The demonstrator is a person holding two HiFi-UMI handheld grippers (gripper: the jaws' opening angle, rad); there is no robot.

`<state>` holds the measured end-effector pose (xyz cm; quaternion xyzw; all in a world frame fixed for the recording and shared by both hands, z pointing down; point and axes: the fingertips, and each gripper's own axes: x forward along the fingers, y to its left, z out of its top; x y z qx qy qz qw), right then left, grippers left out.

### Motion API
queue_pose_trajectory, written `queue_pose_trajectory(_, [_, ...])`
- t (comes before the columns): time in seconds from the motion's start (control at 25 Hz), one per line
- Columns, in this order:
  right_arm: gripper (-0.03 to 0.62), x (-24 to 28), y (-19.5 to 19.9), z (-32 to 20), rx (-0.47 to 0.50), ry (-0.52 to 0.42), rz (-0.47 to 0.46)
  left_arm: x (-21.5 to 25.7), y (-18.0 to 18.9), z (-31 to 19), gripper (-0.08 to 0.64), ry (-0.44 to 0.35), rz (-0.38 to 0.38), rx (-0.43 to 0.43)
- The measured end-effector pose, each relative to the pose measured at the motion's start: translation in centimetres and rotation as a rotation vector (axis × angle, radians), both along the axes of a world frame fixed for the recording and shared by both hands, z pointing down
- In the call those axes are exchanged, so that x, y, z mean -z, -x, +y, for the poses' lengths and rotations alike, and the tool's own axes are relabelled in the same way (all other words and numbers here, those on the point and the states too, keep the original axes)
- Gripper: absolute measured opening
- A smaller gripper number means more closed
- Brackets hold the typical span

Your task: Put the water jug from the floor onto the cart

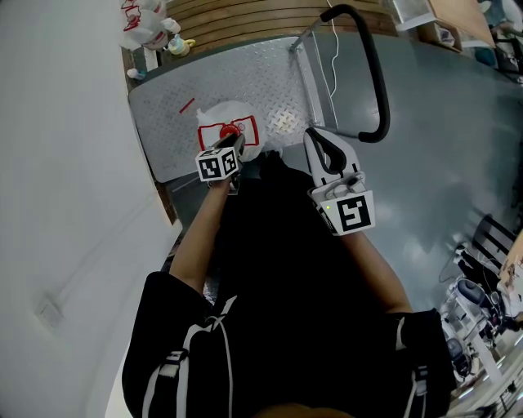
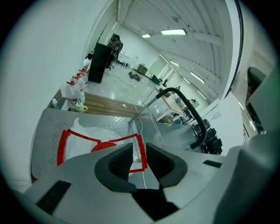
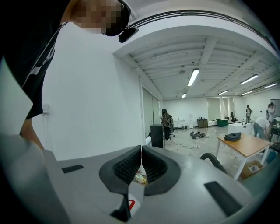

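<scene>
– Two grippers, one in each of the person's hands. What is the left gripper doing?

– Its jaws stand apart and press on nothing. It tilts down over the water jug. Through the gap between the jaws shows one bar of the jug's red handle frame. I cannot tell whether that bar lies between the pads or just beyond them.

– And the right gripper?

– Its jaws are pressed together at the tips, with nothing between them. From the head view it hangs just to the right of the jug, apart from it.

– Where exactly is the jug?

– It stands on the grey checker-plate deck of the cart, near the edge closest to the person. Its red cap sits just under the left gripper's tips. A black handle bar loops up at the deck's right end.

– What lies further out?

– More jugs with red handles stand close together past the deck's far left corner, on wooden slats. A white wall runs along the left, and grey floor spreads to the right.
</scene>
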<state>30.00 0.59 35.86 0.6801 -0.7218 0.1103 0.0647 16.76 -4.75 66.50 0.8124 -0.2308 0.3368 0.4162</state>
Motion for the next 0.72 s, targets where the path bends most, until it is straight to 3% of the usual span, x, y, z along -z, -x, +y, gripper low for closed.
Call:
queue_pose_trajectory(0.24, [0.02,0.7,3.9,0.0,0.011,-0.008,-0.016,6.1,0.9,0.4,0.087,-0.149,0.096,-0.059])
queue_pose_trajectory(0.36, [0.02,1.4,6.3,0.1,0.02,-0.023,-0.021,9.5,1.9,0.7,0.087,-0.192,0.158,-0.041])
queue_pose_trajectory(0.56, [0.02,1.8,8.9,0.0,0.021,-0.034,-0.036,15.6,3.8,0.3,0.086,-0.388,0.231,0.0])
queue_pose_trajectory(0.72, [0.02,3.0,11.1,-0.3,0.036,-0.075,-0.016,19.6,5.7,0.6,0.086,-0.442,0.291,0.044])
